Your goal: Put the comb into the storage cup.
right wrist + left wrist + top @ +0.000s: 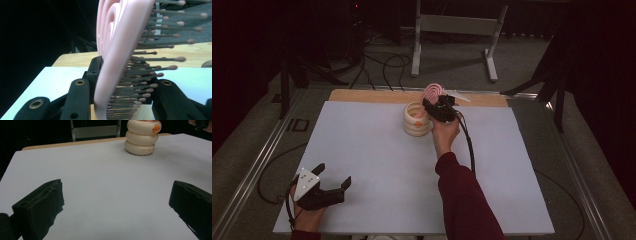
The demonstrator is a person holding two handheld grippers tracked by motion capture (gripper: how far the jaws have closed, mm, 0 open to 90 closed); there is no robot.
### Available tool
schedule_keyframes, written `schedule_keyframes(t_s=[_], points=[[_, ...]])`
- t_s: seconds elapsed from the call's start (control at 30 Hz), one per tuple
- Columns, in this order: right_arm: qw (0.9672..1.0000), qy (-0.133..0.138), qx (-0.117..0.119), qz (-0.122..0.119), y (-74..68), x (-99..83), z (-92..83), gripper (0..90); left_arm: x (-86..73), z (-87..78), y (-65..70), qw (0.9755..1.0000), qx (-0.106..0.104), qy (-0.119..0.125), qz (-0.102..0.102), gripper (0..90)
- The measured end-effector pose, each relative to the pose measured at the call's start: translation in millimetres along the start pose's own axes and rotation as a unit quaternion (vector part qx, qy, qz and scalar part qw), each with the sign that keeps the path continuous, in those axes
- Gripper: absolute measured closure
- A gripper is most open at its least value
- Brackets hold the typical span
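Brush point(117, 50) sat clamped in the right gripper point(438, 104), at the holder's point(417, 120) two o'clock rim; left gripper point(332, 176) gaped empty at seven o'clock. Bristles could snag the rim and topple the holder.

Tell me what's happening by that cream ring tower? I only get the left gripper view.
Observer: The right tool is shut on a pink hairbrush, right beside the tower.
Operator: Does the brush have bristles?
Observer: Yes. The right gripper view shows rows of thin bristles with rounded tips, sticking out sideways.
Operator: Is the tower solid?
Observer: No. In the high view it is hollow and open at the top.
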State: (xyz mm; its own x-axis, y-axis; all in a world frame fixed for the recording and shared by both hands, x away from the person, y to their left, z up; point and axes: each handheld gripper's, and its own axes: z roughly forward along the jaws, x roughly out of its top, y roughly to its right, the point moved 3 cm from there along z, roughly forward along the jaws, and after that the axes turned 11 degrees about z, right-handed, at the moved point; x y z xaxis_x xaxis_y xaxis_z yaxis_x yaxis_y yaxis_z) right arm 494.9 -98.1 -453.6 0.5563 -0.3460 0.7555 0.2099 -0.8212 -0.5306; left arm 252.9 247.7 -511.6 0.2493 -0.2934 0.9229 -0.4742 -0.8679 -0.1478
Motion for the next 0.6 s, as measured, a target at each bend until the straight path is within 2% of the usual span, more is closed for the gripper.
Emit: schedule_keyframes(t_s=[0.6], points=[[1.0000,0.001,-0.004,-0.004,2.6,-0.3,-0.5,61.3,-0.2,0.2,0.0,1.0000,0.000,-0.001,0.001,0.2]])
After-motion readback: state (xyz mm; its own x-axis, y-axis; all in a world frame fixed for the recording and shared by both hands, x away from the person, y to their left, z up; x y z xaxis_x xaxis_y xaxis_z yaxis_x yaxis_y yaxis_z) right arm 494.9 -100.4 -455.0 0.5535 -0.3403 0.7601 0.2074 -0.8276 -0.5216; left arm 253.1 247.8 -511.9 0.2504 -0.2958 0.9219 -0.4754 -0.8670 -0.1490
